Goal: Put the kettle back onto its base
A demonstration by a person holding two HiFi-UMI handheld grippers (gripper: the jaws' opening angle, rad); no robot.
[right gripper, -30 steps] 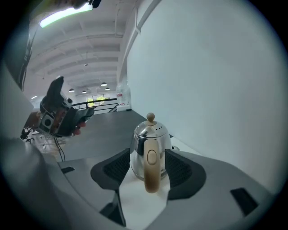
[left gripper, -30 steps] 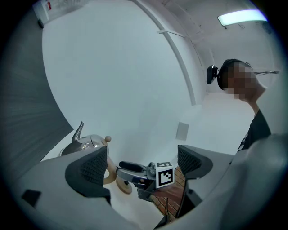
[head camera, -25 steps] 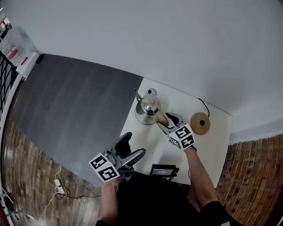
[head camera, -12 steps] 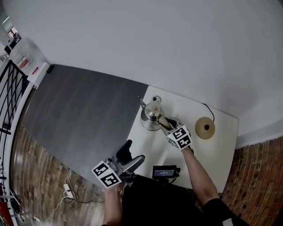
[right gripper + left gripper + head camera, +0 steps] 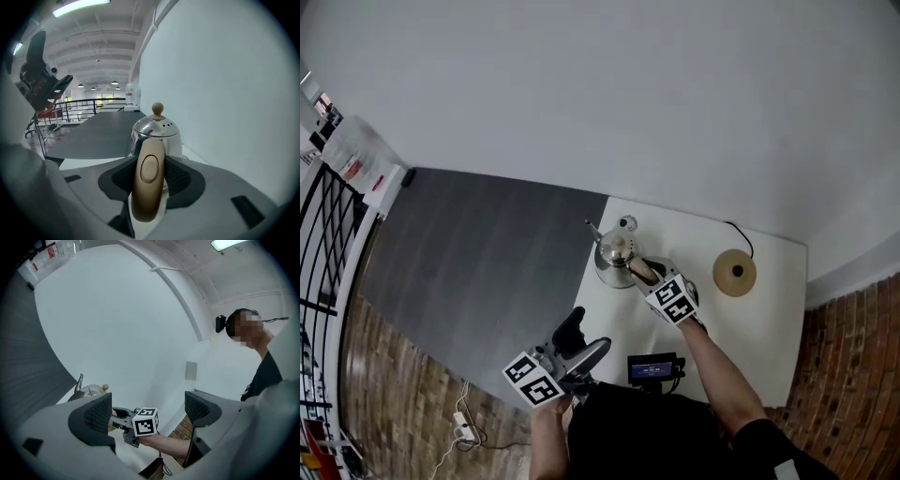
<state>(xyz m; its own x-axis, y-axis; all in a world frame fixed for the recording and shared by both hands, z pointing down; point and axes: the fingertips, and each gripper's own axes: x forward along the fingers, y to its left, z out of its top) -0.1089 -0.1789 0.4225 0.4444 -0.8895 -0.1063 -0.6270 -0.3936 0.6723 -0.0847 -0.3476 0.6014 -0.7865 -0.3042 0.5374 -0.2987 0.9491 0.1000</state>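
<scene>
A shiny steel kettle [image 5: 614,255] with a thin spout and a wooden knob stands on the white table [image 5: 741,328], near its far left corner. Its round tan base [image 5: 735,272] lies apart to the right, with a black cord. My right gripper [image 5: 642,272] has just been closing and is shut on the kettle's tan handle [image 5: 147,187], a pad pressed on each side. In the right gripper view the kettle [image 5: 157,133] stands upright just beyond the jaws. My left gripper [image 5: 581,336] hangs open off the table's near left edge, with nothing between its fingers.
A small black device [image 5: 652,367] sits at the table's near edge, close to the person's body. Dark grey floor lies left of the table, and a plain white wall rises behind it. A black railing runs along the far left.
The right gripper's jaws have closed in on the kettle's handle. The kettle has stayed where it was on the table. The left gripper has hardly moved.
</scene>
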